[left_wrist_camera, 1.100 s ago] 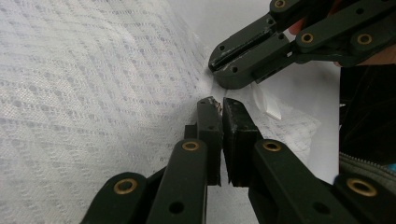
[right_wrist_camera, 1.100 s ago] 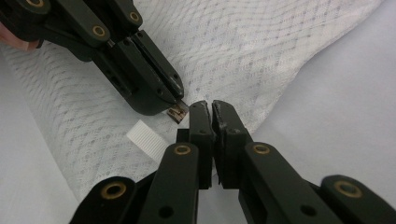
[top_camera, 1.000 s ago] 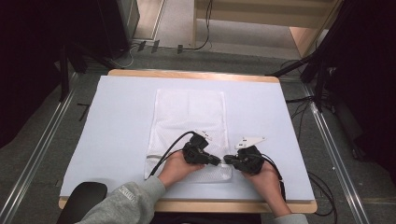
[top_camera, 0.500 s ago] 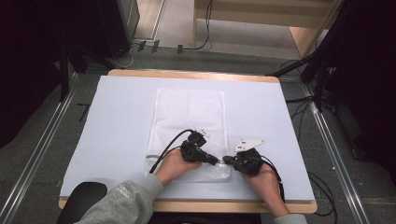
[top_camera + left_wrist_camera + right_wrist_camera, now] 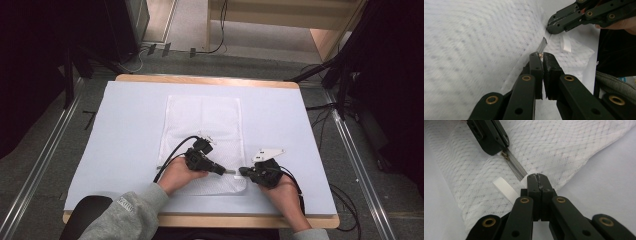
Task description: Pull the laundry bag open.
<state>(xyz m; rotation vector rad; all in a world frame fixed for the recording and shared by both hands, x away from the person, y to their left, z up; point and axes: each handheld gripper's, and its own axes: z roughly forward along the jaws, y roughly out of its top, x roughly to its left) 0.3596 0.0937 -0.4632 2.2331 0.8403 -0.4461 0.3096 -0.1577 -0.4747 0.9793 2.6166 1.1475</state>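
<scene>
We see a white mesh zippered laundry bag [image 5: 202, 142] flat on the pale blue table mat [image 5: 125, 130], our left gripper [image 5: 226, 171] clenched on its zipper pull [image 5: 505, 155], our right gripper [image 5: 242, 171] clamped on the bag's edge by the grey zipper [image 5: 517, 170].

White mesh zipper bag [image 5: 202, 135], flat, part-unzipped

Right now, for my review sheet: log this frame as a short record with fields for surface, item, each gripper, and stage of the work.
surface: table with a pale cover
item: white mesh zipper bag, lying flat
left gripper: shut on the zipper pull
right gripper: shut on the bag's edge at the zipper end
zipper: a short stretch shows between the two grippers
other detail: white ribbed tab beside the zipper
stage: zipper being worked, bag pinned flat
</scene>
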